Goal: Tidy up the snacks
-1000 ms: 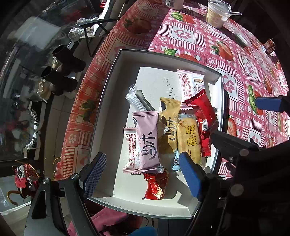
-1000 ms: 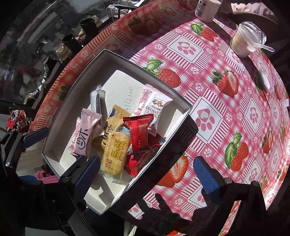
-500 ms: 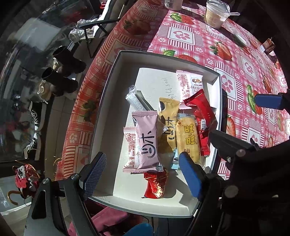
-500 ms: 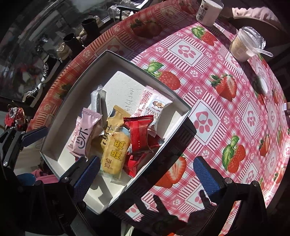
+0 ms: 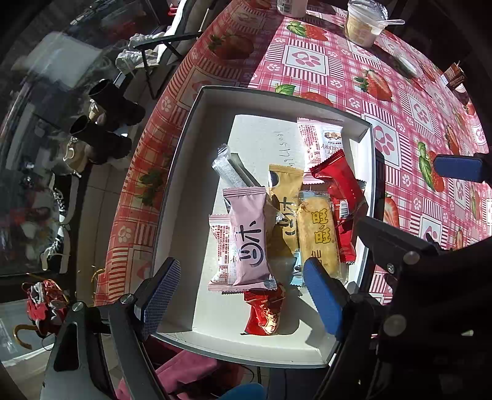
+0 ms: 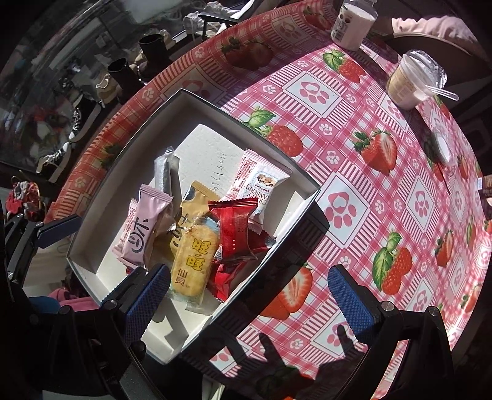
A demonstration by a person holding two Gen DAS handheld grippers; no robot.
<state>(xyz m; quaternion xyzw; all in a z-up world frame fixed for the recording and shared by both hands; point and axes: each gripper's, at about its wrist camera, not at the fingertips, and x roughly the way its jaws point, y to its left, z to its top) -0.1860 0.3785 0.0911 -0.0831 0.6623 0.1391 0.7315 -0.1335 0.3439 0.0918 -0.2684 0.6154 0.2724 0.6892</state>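
Observation:
A white box (image 5: 184,172) (image 6: 101,212) sits at the table's near corner and holds several snack packets: a pink one (image 5: 249,237) (image 6: 144,230), a yellow rice cracker (image 5: 319,230) (image 6: 192,261), a tan one (image 5: 284,197), red ones (image 5: 338,184) (image 6: 235,227), a silver stick (image 5: 227,169) and a white cranberry bar (image 5: 323,138) (image 6: 258,181). My left gripper (image 5: 243,295) is open and empty above the box's near end. My right gripper (image 6: 249,295) is open and empty, straddling the box's right wall.
The table has a pink strawberry-print cloth (image 6: 369,190). At the far side stand a lidded cup with a spoon (image 5: 364,21) (image 6: 412,80) and a white bottle (image 6: 353,24). Shoes and boots (image 5: 104,123) lie on the floor to the left.
Both grippers have drifted back slightly from the box. The snacks have not moved.

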